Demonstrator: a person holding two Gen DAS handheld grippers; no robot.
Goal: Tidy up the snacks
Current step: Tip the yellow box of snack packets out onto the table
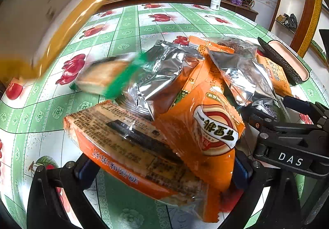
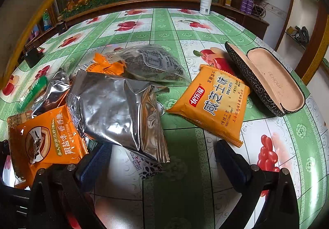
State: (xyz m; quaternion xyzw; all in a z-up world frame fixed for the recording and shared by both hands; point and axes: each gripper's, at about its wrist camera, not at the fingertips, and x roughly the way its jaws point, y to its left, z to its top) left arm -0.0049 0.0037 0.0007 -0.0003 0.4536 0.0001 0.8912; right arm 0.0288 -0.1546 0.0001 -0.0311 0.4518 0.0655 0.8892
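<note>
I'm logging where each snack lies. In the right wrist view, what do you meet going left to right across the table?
Green-edged pack → orange pack → silver pouch → yellow biscuit pack → open glasses case.

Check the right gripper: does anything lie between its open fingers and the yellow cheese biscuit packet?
Nothing visible does. The right gripper is open over bare tablecloth, and the yellow biscuit packet lies ahead and slightly right. The silver foil packet sits left of that path.
</note>
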